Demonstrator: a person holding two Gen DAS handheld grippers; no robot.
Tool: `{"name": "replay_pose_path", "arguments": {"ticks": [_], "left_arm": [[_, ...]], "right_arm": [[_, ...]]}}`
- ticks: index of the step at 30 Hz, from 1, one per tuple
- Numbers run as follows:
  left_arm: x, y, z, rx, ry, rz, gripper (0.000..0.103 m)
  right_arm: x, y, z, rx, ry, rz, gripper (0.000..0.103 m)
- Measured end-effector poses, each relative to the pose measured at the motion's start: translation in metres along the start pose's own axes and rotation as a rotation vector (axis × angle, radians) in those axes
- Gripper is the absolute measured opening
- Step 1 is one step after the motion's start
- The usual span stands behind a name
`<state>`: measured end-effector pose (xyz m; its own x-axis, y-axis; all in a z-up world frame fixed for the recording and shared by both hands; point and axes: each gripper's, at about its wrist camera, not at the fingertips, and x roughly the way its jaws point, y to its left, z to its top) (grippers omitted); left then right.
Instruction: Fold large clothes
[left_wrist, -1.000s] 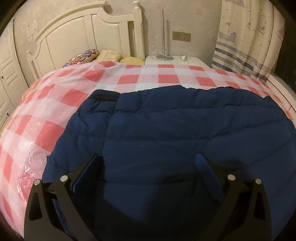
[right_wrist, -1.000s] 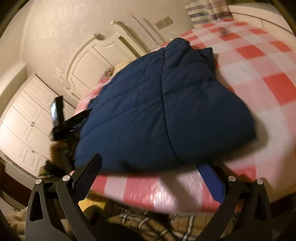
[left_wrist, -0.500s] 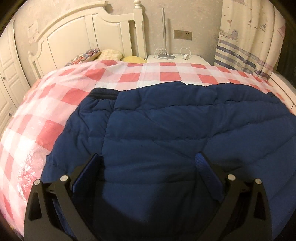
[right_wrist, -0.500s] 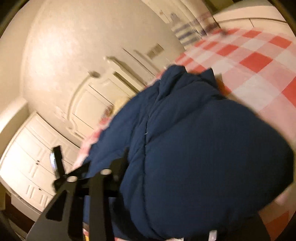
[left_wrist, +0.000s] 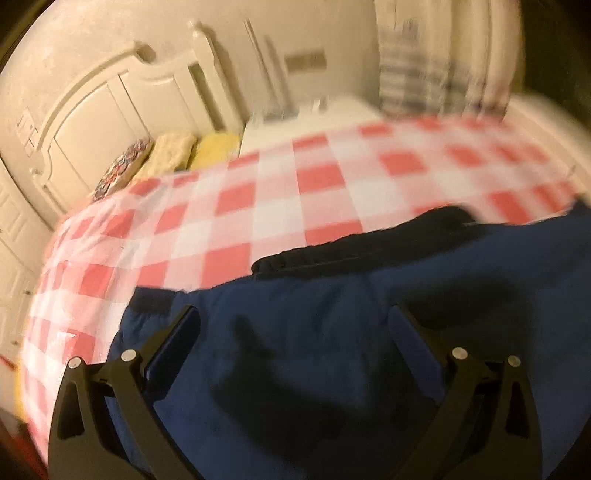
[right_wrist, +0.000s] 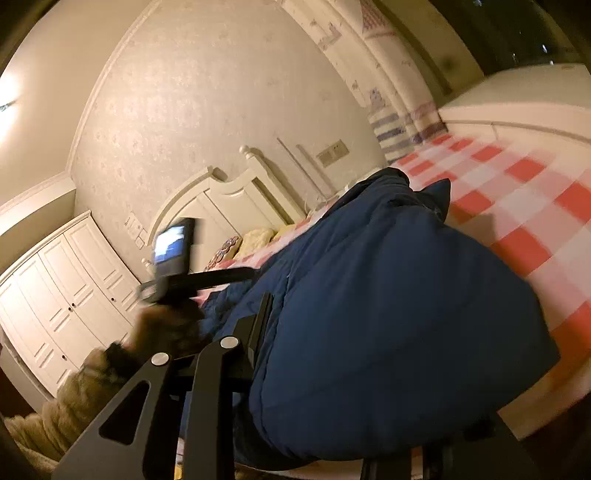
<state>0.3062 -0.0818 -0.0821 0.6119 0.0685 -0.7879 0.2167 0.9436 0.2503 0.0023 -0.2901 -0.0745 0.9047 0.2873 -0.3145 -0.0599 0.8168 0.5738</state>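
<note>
A large navy quilted jacket (left_wrist: 332, 350) is spread on a bed covered by a red-and-white checked sheet (left_wrist: 258, 206), most likely because the wide, flat bed gives room for so bulky a garment to be folded; it lies toward the near edge, within reach of both hands. In the right wrist view the near edge of the jacket (right_wrist: 388, 314) is seen bunched into a thick roll between the jaws of the right gripper (right_wrist: 351, 435), which are closing on it; the padding fills the gap, so the hem is judged to be pinched in order that this part can be carried over the rest of the jacket. The far finger is largely hidden by the fabric. The left gripper (left_wrist: 295, 332) is held above the jacket with its jaws spread wide and nothing between them; the picture is blurred, and no contact with the cloth can be made out. It is probably being brought toward the dark ribbed cuff (left_wrist: 151, 302) or the collar band (left_wrist: 351, 251) so that a second edge can be taken. In the right wrist view the left gripper's handle (right_wrist: 173, 273) is seen beside the jacket, held by a hand in a fleecy sleeve (right_wrist: 74, 398). No container is in view; only pillows (left_wrist: 173, 151) lie at the white headboard (left_wrist: 110, 85), well apart from the jacket.
</note>
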Motion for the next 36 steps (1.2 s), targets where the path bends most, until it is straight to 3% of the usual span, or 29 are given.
{"name": "replay_pose_path", "arguments": {"ticks": [4, 8, 11, 15, 19, 23, 26, 30, 32, 36], "left_arm": [[0.007, -0.006, 0.007, -0.027, 0.006, -0.013, 0.101], [-0.045, -0.002, -0.014, 0.026, -0.125, -0.062, 0.099], [-0.092, 0.002, -0.05, 0.095, -0.209, -0.123, 0.1], [-0.122, -0.001, -0.126, 0.177, -0.207, -0.201, 0.1], [-0.13, 0.004, -0.186, 0.174, -0.272, -0.168, 0.101], [-0.136, 0.028, -0.218, 0.132, -0.262, -0.326, 0.101], [-0.137, 0.036, -0.232, 0.18, -0.268, -0.379, 0.101], [-0.151, 0.067, -0.245, 0.233, -0.256, -0.531, 0.1], [-0.162, 0.111, -0.248, 0.14, -0.316, -0.503, 0.1], [-0.164, 0.236, -0.252, -0.242, -0.365, -0.415, 0.1]], "right_arm": [[-0.008, -0.002, 0.003, -0.022, 0.017, -0.025, 0.034], [-0.007, -0.002, 0.001, -0.034, 0.024, -0.029, 0.034], [-0.011, 0.0, 0.002, -0.046, 0.02, -0.03, 0.034], [-0.01, 0.007, 0.004, -0.064, 0.015, -0.041, 0.034], [-0.009, 0.022, 0.004, -0.121, 0.022, -0.065, 0.034], [-0.006, 0.045, 0.011, -0.192, 0.018, -0.091, 0.034], [0.005, 0.093, 0.014, -0.345, 0.004, -0.117, 0.034], [0.031, 0.168, 0.003, -0.608, 0.0, -0.151, 0.034], [0.048, 0.205, -0.011, -0.745, 0.014, -0.162, 0.034], [0.105, 0.275, -0.071, -1.064, 0.11, -0.207, 0.034]]}}
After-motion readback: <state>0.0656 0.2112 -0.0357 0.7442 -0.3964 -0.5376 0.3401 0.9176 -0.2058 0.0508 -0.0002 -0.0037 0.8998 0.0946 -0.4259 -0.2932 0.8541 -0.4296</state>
